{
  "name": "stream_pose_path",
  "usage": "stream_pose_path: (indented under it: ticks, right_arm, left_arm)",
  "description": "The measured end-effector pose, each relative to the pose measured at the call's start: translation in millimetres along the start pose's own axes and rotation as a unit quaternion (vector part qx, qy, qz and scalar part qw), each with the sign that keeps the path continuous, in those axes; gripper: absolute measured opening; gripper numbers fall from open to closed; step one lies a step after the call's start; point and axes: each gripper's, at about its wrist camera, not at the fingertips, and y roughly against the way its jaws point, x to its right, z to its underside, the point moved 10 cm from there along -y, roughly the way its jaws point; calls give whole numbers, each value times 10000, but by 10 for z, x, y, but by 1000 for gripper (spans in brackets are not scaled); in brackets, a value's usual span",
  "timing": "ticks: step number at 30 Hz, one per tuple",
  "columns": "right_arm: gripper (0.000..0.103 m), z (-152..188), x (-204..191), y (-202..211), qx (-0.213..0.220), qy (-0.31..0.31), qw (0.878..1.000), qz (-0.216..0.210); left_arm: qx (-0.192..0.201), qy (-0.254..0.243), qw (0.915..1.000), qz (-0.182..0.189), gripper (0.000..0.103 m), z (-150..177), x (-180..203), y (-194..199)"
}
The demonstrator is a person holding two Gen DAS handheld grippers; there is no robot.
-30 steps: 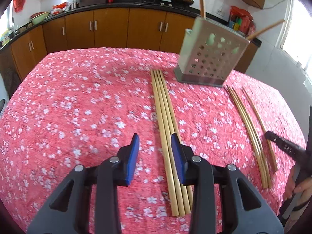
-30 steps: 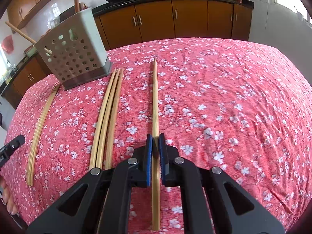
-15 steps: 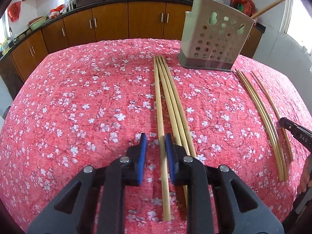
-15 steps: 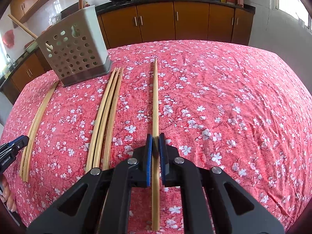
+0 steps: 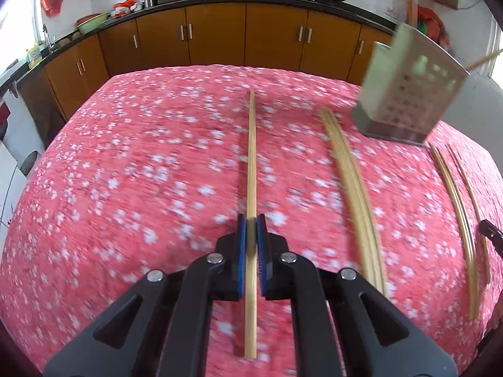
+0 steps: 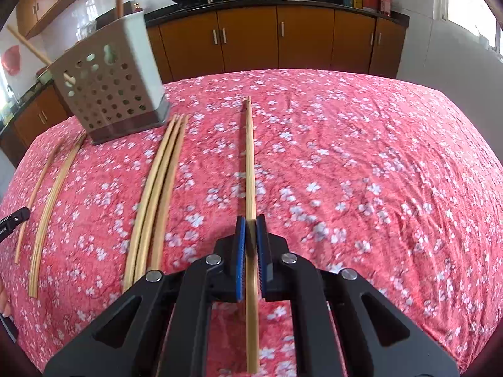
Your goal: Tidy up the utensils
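My left gripper (image 5: 251,220) is shut on a bamboo chopstick (image 5: 251,157) that runs forward between the blue pads, lifted above the red floral tablecloth (image 5: 141,172). My right gripper (image 6: 251,221) is shut on another bamboo chopstick (image 6: 250,157), held just above the cloth. A perforated grey utensil holder (image 5: 405,94) stands at the back right in the left wrist view and at the back left in the right wrist view (image 6: 110,88); chopsticks stick out of it. Loose chopstick bundles (image 5: 355,188) (image 6: 157,194) lie on the cloth.
More chopsticks (image 5: 462,207) lie at the table's right side, seen at the left in the right wrist view (image 6: 50,201). Brown kitchen cabinets (image 5: 220,37) with a black countertop run behind the table. The other gripper's tip shows at the frame edge (image 6: 14,218).
My left gripper moved onto the leftmost chopstick of its bundle, closed on it and carried it left, away from the others. My right gripper stays shut on its chopstick and has risen slightly.
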Motion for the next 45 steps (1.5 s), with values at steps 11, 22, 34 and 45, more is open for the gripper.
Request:
stream_pose_path:
  ticks: [11,22,34,45]
  right_arm:
    - [8,-55,87,-36,56,-87,9999,60]
    - [9,-49,76,-31,62,-94,9999,53]
    - [9,-52,80,-31,64,-109,9999,47]
    - [9,-55,82,-27,67,-126,9999,37]
  left_arm:
    - [112,57,9998,129,10,-47,-113,-8]
    - [125,104,9997,188,10,18,-165,53]
    - [123,118,9997,192,10,13,-130,35]
    - [121,123,9997,198,10,13,-146,47]
